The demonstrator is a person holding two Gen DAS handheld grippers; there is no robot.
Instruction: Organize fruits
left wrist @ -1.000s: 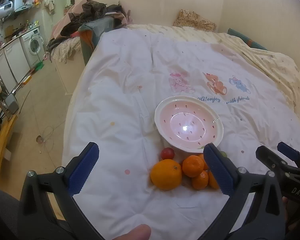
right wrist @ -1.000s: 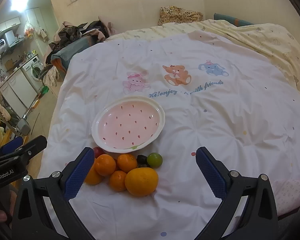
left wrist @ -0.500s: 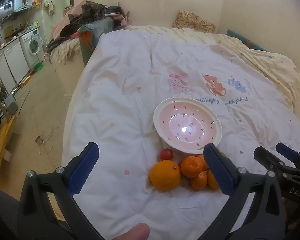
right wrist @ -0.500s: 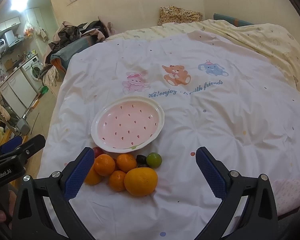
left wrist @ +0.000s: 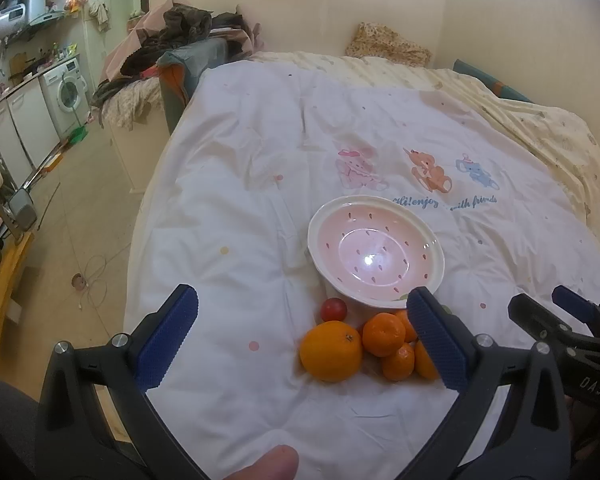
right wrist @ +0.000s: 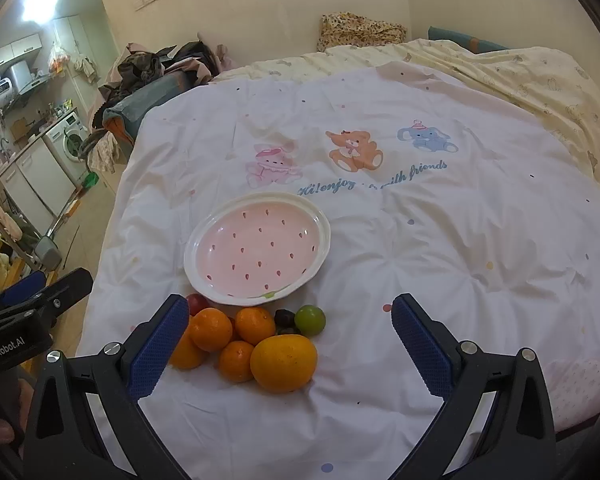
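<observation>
Nearby — plate [right wrist: 318, 236] long axis left-right, fruits [right wrist: 256, 340] beside.

"Hi!enjoy … with friends" on the quilt [right wrist: 380, 184] (middle word creased), "GenRobot.AI" and "DAS" on the tongs' bodies.

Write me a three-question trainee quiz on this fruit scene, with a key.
1. True or false: the pink plate already holds fruit.
2. Which fruit lies nearest the right gripper? A) large orange B) green fruit C) red fruit
3. Fill in: the left gripper is ___.

Key: 1 false; 2 A; 3 open.
</observation>
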